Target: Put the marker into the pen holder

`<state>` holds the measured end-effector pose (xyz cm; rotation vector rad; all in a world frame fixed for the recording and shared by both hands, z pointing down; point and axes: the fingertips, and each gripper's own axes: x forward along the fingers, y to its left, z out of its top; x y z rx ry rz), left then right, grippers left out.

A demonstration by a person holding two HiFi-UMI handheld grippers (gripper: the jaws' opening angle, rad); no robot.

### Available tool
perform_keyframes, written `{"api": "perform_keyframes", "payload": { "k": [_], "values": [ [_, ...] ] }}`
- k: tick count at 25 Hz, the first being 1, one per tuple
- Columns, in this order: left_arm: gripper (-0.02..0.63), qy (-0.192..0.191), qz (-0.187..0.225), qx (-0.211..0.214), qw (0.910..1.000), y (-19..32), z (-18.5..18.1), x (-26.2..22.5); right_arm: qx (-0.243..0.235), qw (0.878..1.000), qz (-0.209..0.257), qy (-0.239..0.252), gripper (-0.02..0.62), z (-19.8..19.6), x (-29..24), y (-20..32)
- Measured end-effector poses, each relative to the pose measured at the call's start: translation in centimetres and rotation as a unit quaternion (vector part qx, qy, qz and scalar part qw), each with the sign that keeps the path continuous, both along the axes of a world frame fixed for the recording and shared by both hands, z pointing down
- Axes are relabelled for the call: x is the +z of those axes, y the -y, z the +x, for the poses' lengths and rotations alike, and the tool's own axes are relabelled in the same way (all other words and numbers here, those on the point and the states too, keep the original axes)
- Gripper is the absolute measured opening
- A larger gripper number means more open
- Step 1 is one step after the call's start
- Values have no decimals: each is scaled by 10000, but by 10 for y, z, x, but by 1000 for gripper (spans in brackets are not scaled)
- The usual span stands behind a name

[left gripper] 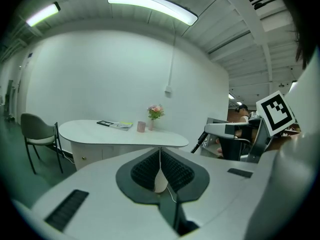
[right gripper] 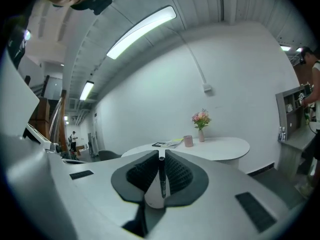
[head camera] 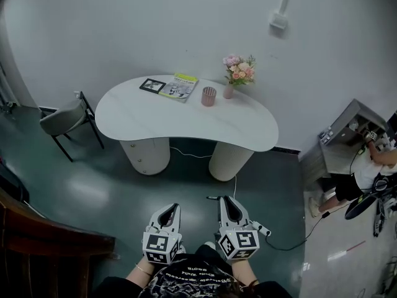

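The pink pen holder [head camera: 209, 96] stands on the far side of a white kidney-shaped table [head camera: 155, 113], well ahead of me across the floor. It also shows small in the left gripper view [left gripper: 141, 127] and the right gripper view [right gripper: 188, 141]. My right gripper [head camera: 227, 200] is shut on a black marker [right gripper: 161, 176], which stands upright between its ribbed pads. The marker's end [head camera: 213, 197] pokes out to the left of the jaws. My left gripper [head camera: 172, 207] hangs beside it at waist height, jaws closed together with nothing between them [left gripper: 160, 151].
On the table lie a book [head camera: 180, 86] and a black square card [head camera: 152, 85], with a flower vase [head camera: 231, 89] next to the holder. A grey chair [head camera: 65, 118] stands at the table's left. A person [head camera: 366, 172] works at a grey cabinet [head camera: 338, 141] on the right. A cable [head camera: 291, 244] runs across the floor.
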<state>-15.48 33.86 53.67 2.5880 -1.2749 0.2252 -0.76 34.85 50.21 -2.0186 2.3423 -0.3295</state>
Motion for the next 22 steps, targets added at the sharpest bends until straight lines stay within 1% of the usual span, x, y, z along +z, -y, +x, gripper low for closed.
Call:
{"api": "perform_keyframes", "payload": {
  "k": [5,9,12,16,22],
  "values": [
    [26,-19,-36,-75,10000,11,-9,6,-27,9999,-34,-96,61,-7,6,7],
    [26,-71,-87,-128,9999,20,-3,14,-94,9998,-45,-195,61,-2,11,23],
    [26,-105,-155,-215,9996,33,5,17,-214,9994,-63,-254,61,5,11,45],
    [26,-75,-215,-342,9992,63,22,17,-422,9984,-69,-375,61,18,9,81],
    [26,-51,-178,-552,9983,116,52,8,-673,9973,-113,-269,61,47,9,138]
  ]
}}
